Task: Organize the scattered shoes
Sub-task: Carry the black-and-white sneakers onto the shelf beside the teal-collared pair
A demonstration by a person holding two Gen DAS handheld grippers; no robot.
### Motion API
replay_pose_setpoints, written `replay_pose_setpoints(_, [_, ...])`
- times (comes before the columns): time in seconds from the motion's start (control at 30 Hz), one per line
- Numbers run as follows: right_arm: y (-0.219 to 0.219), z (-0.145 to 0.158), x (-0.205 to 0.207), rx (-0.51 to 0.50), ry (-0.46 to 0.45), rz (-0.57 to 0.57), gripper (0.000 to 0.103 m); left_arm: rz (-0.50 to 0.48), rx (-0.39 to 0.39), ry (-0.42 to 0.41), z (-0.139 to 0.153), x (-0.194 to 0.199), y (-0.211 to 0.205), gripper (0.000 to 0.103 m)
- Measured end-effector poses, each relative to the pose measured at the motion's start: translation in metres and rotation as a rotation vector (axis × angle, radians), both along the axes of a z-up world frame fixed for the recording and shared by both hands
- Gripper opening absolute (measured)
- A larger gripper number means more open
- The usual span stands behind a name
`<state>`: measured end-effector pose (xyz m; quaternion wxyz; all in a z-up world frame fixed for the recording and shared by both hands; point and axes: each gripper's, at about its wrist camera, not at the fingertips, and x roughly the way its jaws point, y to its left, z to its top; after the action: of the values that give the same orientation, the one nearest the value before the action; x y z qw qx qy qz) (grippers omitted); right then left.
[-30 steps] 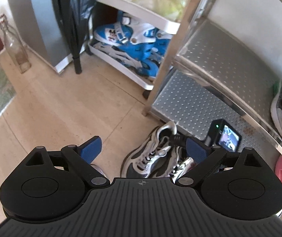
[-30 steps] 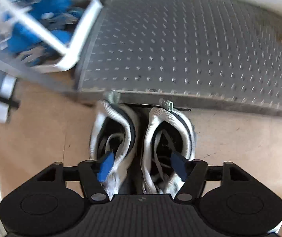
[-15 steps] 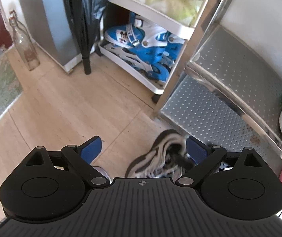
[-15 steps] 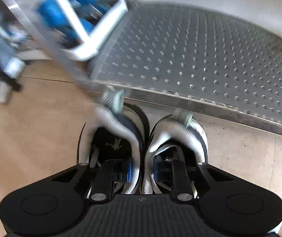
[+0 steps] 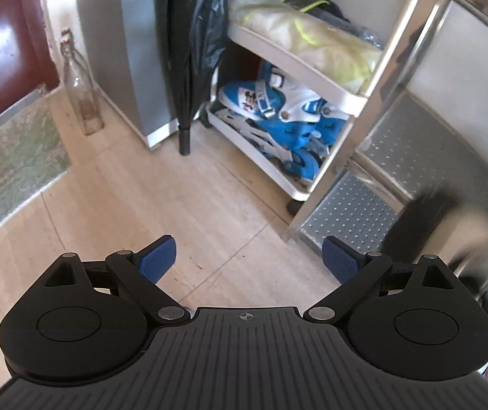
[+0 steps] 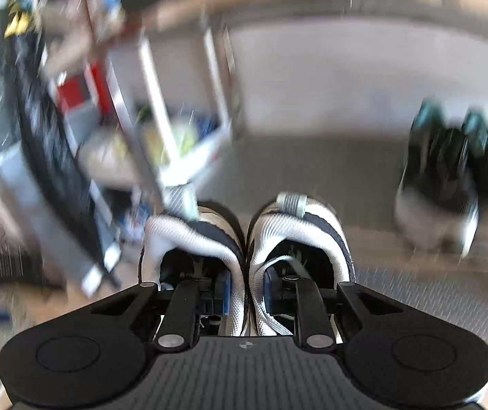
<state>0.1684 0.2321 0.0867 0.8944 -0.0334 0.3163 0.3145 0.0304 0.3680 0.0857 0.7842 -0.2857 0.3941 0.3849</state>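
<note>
Carrying a pair of white-and-black sneakers (image 6: 244, 239) toward the metal shoe rack (image 5: 425, 157).

My right gripper (image 6: 245, 294) pinches both inner collars together so the pair travels as one, clear of the floor. My left gripper (image 5: 249, 259) hangs spread wide and empty above the tiled floor (image 5: 161, 205), free for the next shoe.

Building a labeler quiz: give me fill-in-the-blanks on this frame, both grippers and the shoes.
1. The right gripper is shut on a pair of ____.
2. Its fingers pinch the two sneakers' ____ walls together.
3. The left gripper is open and holds ____.
4. The blue inline skates sit on the white cart's ____ tray.

Missing: sneakers; inner; nothing; bottom
</note>
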Motion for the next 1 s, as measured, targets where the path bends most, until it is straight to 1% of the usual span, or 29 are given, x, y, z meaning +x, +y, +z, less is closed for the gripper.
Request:
replay_pose_setpoints(0.07, [0.016,0.012,0.023,-0.029,-0.076,-0.023,0.02,-0.009,-0.004,-0.002,0.001,0.003,0.0,0.096])
replay_pose_setpoints(0.1, [0.029,0.015,0.038,-0.063,-0.142,-0.037,0.02,-0.013,0.0,-0.002,0.001,0.005,0.0,0.096])
replay_pose_setpoints(0.13, [0.041,0.014,0.055,-0.104,-0.204,-0.051,0.022,-0.017,0.003,-0.002,0.002,0.007,0.0,0.096])
replay_pose_setpoints(0.17, [0.047,0.01,0.065,-0.125,-0.225,-0.061,0.029,-0.03,0.006,0.003,0.002,0.012,0.0,0.096])
replay_pose_setpoints(0.2, [0.052,0.005,0.078,-0.143,-0.237,-0.063,0.039,-0.035,0.004,0.003,0.003,0.015,-0.001,0.096])
replay_pose_setpoints(0.23, [0.055,-0.001,0.089,-0.149,-0.24,-0.057,0.056,-0.037,0.001,0.001,0.003,0.017,-0.001,0.096])
replay_pose_setpoints(0.33, [0.045,-0.003,0.093,-0.163,-0.262,-0.075,0.064,-0.056,-0.008,-0.018,0.007,0.024,-0.004,0.096])
replay_pose_setpoints(0.4, [0.037,-0.002,0.091,-0.143,-0.246,-0.066,0.065,-0.068,-0.001,-0.027,0.01,0.029,-0.01,0.096])
replay_pose_setpoints(0.5, [0.006,0.004,0.081,-0.101,-0.17,-0.034,0.066,-0.078,-0.013,-0.039,0.011,0.032,-0.017,0.096])
replay_pose_setpoints(0.57, [-0.017,0.007,0.067,-0.081,-0.114,-0.034,0.071,-0.081,-0.014,-0.039,0.012,0.033,-0.02,0.096])
replay_pose_setpoints(0.67, [-0.043,0.002,0.048,-0.029,0.0,-0.037,0.071,-0.078,-0.02,-0.037,0.011,0.036,-0.024,0.096])
replay_pose_setpoints(0.7, [-0.045,-0.003,0.041,-0.015,0.042,-0.034,0.069,-0.075,-0.021,-0.038,0.011,0.036,-0.024,0.096])
replay_pose_setpoints(0.73, [-0.046,-0.009,0.035,0.001,0.095,-0.023,0.058,-0.071,-0.021,-0.039,0.011,0.036,-0.025,0.096])
replay_pose_setpoints(0.77, [-0.048,-0.018,0.029,0.018,0.162,-0.003,0.042,-0.069,-0.019,-0.04,0.012,0.037,-0.025,0.096])
replay_pose_setpoints(0.8, [-0.047,-0.027,0.024,0.033,0.227,0.018,0.036,-0.068,-0.015,-0.04,0.012,0.037,-0.026,0.096])
replay_pose_setpoints(0.87, [-0.04,-0.044,0.018,0.069,0.335,0.048,0.027,-0.064,-0.007,-0.038,0.013,0.036,-0.026,0.096])
replay_pose_setpoints(0.93, [-0.027,-0.057,0.016,0.102,0.4,0.066,0.027,-0.057,-0.002,-0.036,0.013,0.035,-0.025,0.096])
replay_pose_setpoints(1.0, [-0.015,-0.065,0.02,0.129,0.44,0.042,0.027,-0.041,-0.003,-0.033,0.012,0.034,-0.021,0.096])
